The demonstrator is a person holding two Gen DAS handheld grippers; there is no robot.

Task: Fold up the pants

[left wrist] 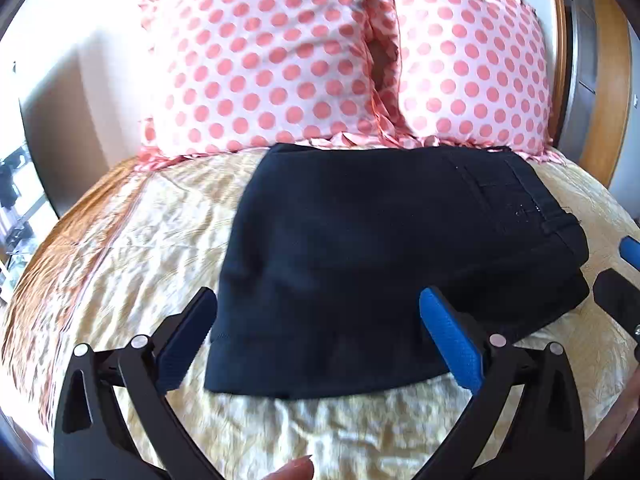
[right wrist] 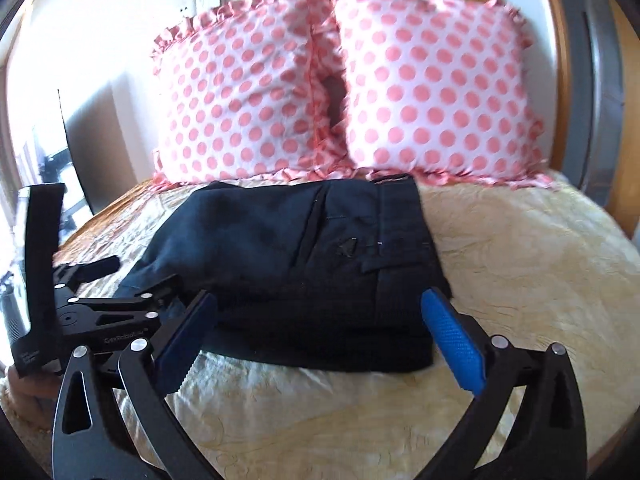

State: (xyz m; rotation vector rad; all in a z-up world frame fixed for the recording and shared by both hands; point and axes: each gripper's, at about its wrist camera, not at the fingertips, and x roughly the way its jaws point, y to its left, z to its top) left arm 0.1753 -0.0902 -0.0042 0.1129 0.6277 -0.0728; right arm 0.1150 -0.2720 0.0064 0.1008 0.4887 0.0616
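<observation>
folded pants on the bed, both grippers released

from the right wrist view, the left gripper (right wrist: 96, 276) sits at the far left beside the pants' (right wrist: 296, 264) left edge; its fingers look spread and empty, though the fisheye blurs them. the dark pants (left wrist: 384, 256) lie folded into a compact stack in the middle of the cream bedspread (left wrist: 120, 264), waistband toward the right, just in front of two pink polka-dot pillows (left wrist: 264, 68). the right gripper (right wrist: 320, 344) hovers at the stack's near edge, fingers wide apart, holding nothing. bare bedspread (right wrist: 532, 264) stretches to the right.
</observation>
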